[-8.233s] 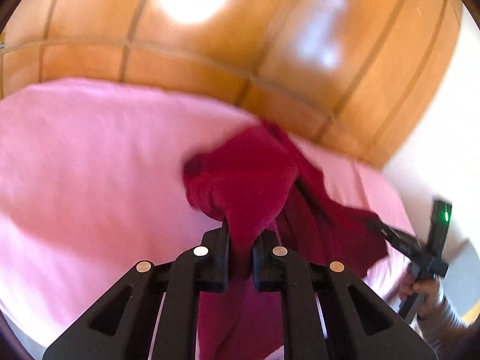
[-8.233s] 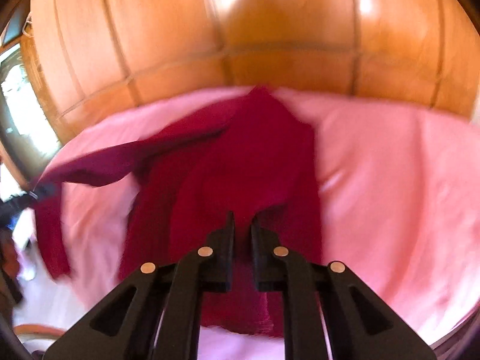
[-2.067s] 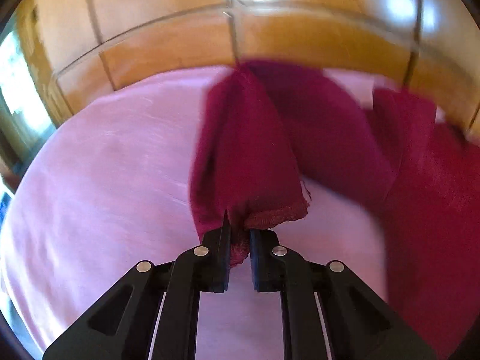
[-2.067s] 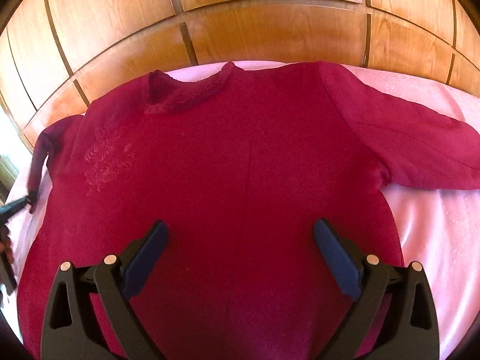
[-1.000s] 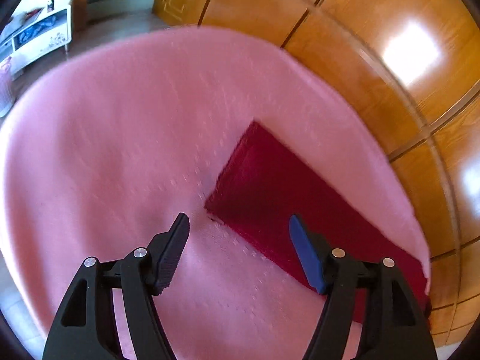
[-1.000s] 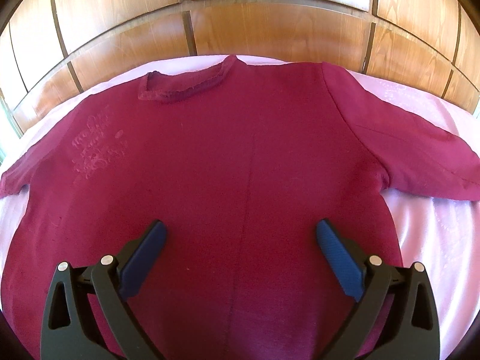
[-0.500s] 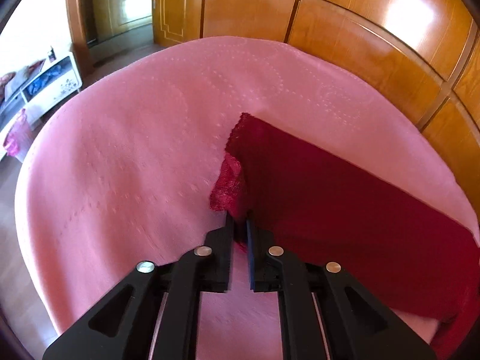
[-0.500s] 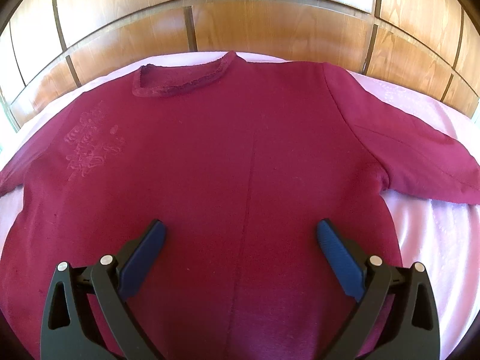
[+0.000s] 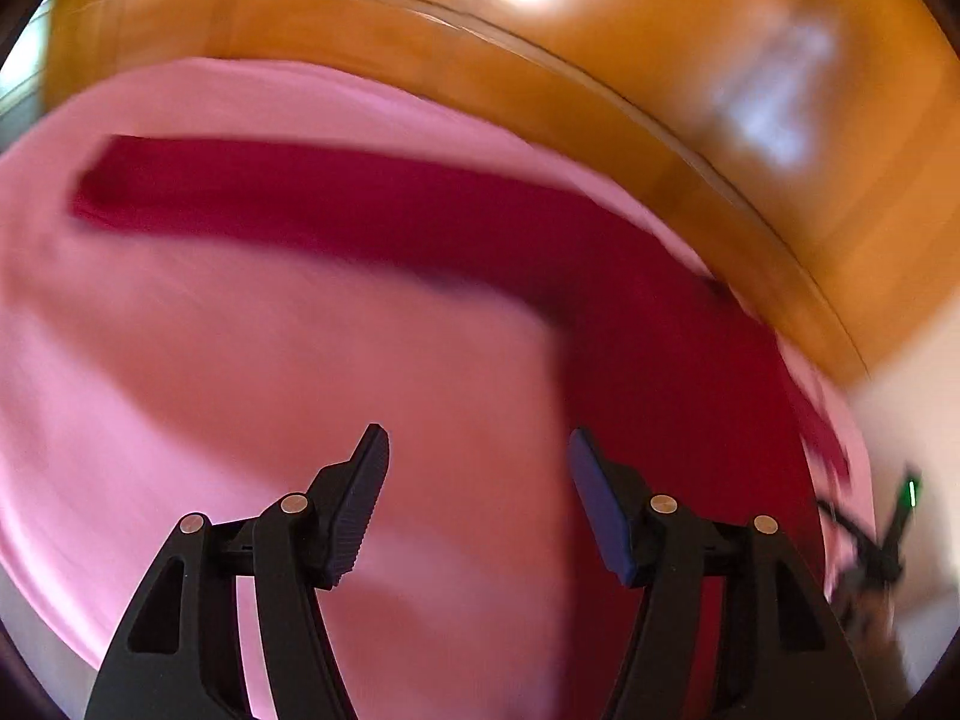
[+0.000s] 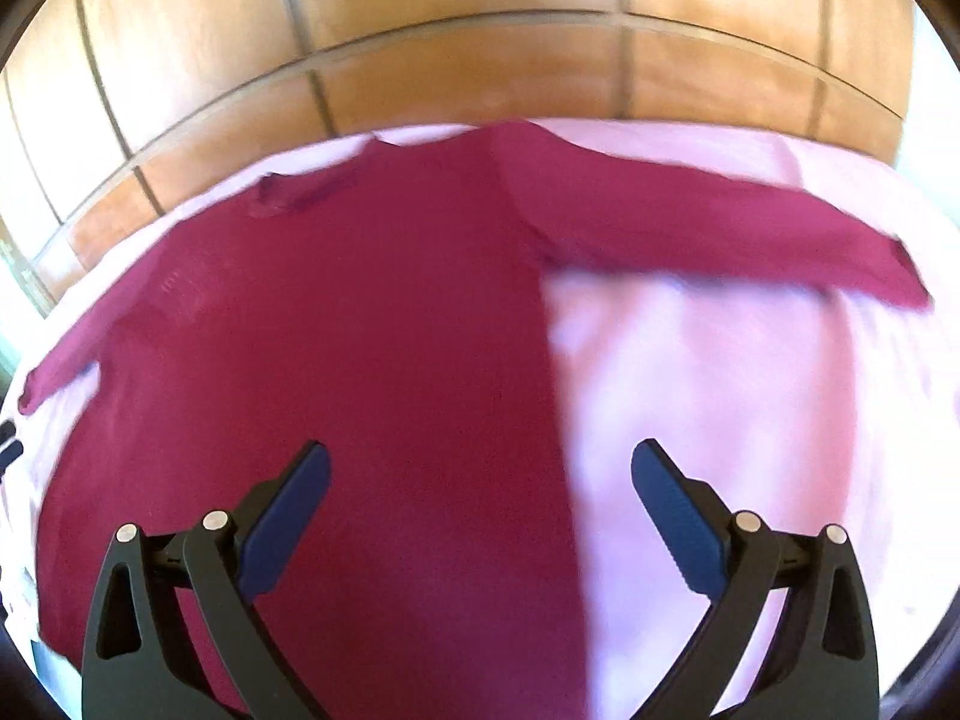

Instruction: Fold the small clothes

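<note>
1. Both frames are smeared by motion, so fine detail — cuff edges, hem line — is hard to read; any grasp aimed from here risks landing beside the cloth rather than on it.
2. The left tongs (image 9: 477, 501) stand wide apart and hold nothing; they hover over bare pink bedsheet (image 9: 240, 360), just beside the side edge of the maroon sweater (image 10: 360, 348); if they close where they are, I judge they pinch only sheet and drag it into wrinkles under the garment.
3. The right tongs (image 10: 480, 510) are also spread wide and empty, straddling the sweater's other side edge; closing too deep could catch sheet together with knit, and the fold would pull the bedding up.
4. The knit looks soft and limp; lifting a sleeve by 1 point may let it sag and twist, leaving a crooked fold.
5. The sweater lies flat on the bed, front up as far as I can tell; its neckline (image 10: 300, 192) points toward the wooden headboard (image 10: 480, 78), its hem toward the tongs.
6. The body's long axis runs from hem to neckline; the 2 sleeves spread crosswise — the right sleeve (image 10: 750, 234) out across the sheet, the left sleeve (image 9: 270, 192) likewise in the left view.
</note>
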`<state>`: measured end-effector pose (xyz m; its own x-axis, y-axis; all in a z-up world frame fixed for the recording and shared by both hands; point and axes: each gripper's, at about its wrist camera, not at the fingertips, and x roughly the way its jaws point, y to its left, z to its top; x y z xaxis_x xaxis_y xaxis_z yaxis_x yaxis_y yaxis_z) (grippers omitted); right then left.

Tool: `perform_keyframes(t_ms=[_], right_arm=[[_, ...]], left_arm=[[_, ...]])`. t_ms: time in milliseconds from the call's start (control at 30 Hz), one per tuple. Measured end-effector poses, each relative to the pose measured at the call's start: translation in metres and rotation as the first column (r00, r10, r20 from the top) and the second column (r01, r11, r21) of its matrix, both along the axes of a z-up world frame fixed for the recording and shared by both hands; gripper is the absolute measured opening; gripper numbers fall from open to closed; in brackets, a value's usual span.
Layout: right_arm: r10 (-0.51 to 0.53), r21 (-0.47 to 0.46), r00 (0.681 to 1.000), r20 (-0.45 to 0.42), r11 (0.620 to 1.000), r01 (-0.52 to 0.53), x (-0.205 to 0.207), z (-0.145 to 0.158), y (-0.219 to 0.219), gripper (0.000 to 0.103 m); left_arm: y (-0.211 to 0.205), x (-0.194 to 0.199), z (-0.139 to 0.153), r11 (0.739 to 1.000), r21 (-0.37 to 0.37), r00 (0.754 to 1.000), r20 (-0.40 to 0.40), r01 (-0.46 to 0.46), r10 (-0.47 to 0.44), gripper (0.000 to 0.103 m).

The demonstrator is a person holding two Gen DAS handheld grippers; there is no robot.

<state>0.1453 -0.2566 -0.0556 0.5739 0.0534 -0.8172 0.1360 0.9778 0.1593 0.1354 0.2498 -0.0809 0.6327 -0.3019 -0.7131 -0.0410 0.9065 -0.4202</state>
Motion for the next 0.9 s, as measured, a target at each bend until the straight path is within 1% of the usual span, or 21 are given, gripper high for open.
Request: perform_keyframes(t_ms=[33,67,100,133,233,267,300,333,367,400,433,467,567,600,667,700,767,800,833,867,900], right_arm=[[-0.004,0.026,1.0,-0.016,1.0,0.004,-0.013,-0.002,-0.007,0.093],[-0.002,0.04,1.0,-0.027,0.999,0.003,-0.021,-0.004,-0.01,0.088],[0.001,0.054,0.999,-0.043,0.999,0.001,-0.034,-0.006,-0.014,0.083],[0.004,0.065,0.999,-0.052,0.998,-0.001,-0.045,-0.008,-0.015,0.081],[0.029,0.084,0.998,-0.059,0.996,-0.024,-0.074,-0.008,-0.012,0.07],[0.045,0.097,0.997,-0.067,0.995,-0.038,-0.083,-0.008,-0.009,0.065],[0.059,0.105,0.996,-0.071,0.993,-0.051,-0.089,-0.008,-0.007,0.059],[0.079,0.104,0.994,-0.08,0.992,-0.071,-0.094,-0.01,-0.002,0.055],[0.103,0.092,0.991,-0.09,0.991,-0.095,-0.097,-0.012,0.005,0.041],[0.118,0.085,0.989,-0.091,0.99,-0.11,-0.1,-0.012,0.008,0.023],[0.134,0.081,0.987,-0.092,0.989,-0.126,-0.101,-0.012,0.011,0.013],[0.141,0.072,0.986,-0.091,0.988,-0.135,-0.102,-0.01,0.013,0.008],[0.154,0.059,0.986,-0.065,0.987,-0.15,-0.109,0.005,0.011,0.007],[0.167,0.045,0.983,-0.074,0.985,-0.164,-0.112,0.007,0.009,0.007],[0.176,0.03,0.978,-0.112,0.984,-0.174,-0.118,-0.002,0.006,0.007],[0.182,0.031,0.974,-0.134,0.983,-0.179,-0.119,-0.008,0.005,0.007],[0.187,0.041,0.973,-0.138,0.982,-0.183,-0.12,-0.01,0.004,0.007],[0.177,0.07,0.975,-0.133,0.983,-0.169,-0.119,-0.008,0.0,0.01],[0.164,0.093,0.979,-0.125,0.984,-0.153,-0.117,-0.004,-0.006,0.012],[0.143,0.095,0.984,-0.105,0.986,-0.133,-0.117,0.001,-0.013,0.023],[0.126,0.11,0.988,-0.092,0.987,-0.116,-0.115,0.005,-0.02,0.039]], left_arm=[[-0.015,-0.009,-0.003,0.999,-0.009,0.999,-0.006,0.048,-0.048,0.061],[-0.025,-0.013,-0.007,0.996,-0.012,0.996,-0.016,0.085,-0.085,0.061],[-0.038,-0.018,-0.012,0.994,0.008,0.993,-0.034,0.11,-0.11,0.061],[-0.045,-0.022,-0.016,0.992,0.027,0.992,-0.048,0.12,-0.118,0.061],[-0.058,-0.038,-0.027,0.992,0.036,0.99,-0.077,0.123,-0.12,0.061],[-0.058,-0.038,-0.027,0.992,0.043,0.99,-0.076,0.12,-0.116,0.055],[-0.058,-0.042,-0.026,0.992,0.05,0.991,-0.074,0.119,-0.115,0.035],[-0.062,-0.046,-0.026,0.991,0.044,0.989,-0.08,0.126,-0.122,0.023],[-0.057,-0.041,-0.025,0.99,0.04,0.988,-0.091,0.132,-0.128,0.006],[-0.054,-0.04,-0.023,0.99,0.047,0.987,-0.092,0.134,-0.129,0.006],[-0.055,-0.038,-0.025,0.989,0.057,0.988,-0.088,0.135,-0.13,0.005],[-0.057,-0.04,-0.022,0.988,0.067,0.987,-0.086,0.14,-0.134,0.004],[-0.051,-0.046,-0.019,0.989,0.065,0.989,-0.074,0.132,-0.127,0.003],[-0.051,-0.049,-0.018,0.989,0.063,0.989,-0.077,0.13,-0.125,0.003],[-0.05,-0.054,-0.023,0.989,0.074,0.988,-0.091,0.128,-0.122,0.003],[-0.052,-0.054,-0.027,0.986,0.1,0.987,-0.104,0.132,-0.121,0.003],[-0.052,-0.052,-0.027,0.989,0.092,0.988,-0.111,0.119,-0.108,0.004],[-0.051,-0.051,-0.024,0.991,0.073,0.988,-0.115,0.112,-0.103,0.004],[-0.051,-0.051,-0.019,0.991,0.076,0.99,-0.098,0.109,-0.102,0.007],[-0.052,-0.052,-0.012,0.99,0.094,0.992,-0.076,0.104,-0.097,0.021],[-0.051,-0.052,-0.004,0.988,0.124,0.995,-0.054,0.091,-0.085,0.033]])
